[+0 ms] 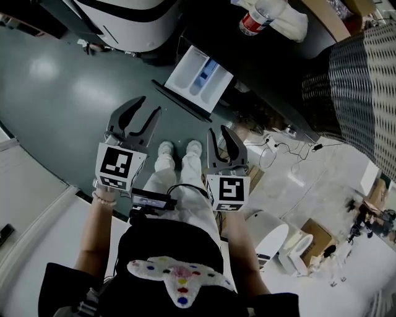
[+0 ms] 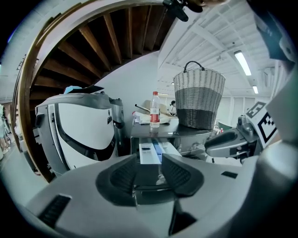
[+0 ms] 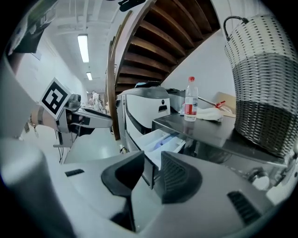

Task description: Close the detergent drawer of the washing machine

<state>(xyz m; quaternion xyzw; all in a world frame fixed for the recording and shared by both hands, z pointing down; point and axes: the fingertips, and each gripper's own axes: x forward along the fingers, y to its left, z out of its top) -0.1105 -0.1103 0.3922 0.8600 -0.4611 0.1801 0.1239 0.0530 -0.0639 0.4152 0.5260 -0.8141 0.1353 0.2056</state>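
Detergent drawer [image 1: 199, 75] stood pulled out from the washing machine [image 1: 272, 68], white with a blue insert. The 2 grippers hung short of it, not touching: left gripper [image 1: 147, 108] and right gripper [image 1: 218, 131] both had jaws spread and empty. A bottle [image 1: 257, 17] and a basket [image 1: 359, 93] sat on the machine's top.

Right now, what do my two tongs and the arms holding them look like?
Left tongs and right tongs match: dark grey, curved, with ribbed inner pads on a pale grey body. Each carries a white cube printed with black square markers. The arms are bare below short black sleeves; a bead bracelet circles the left wrist.
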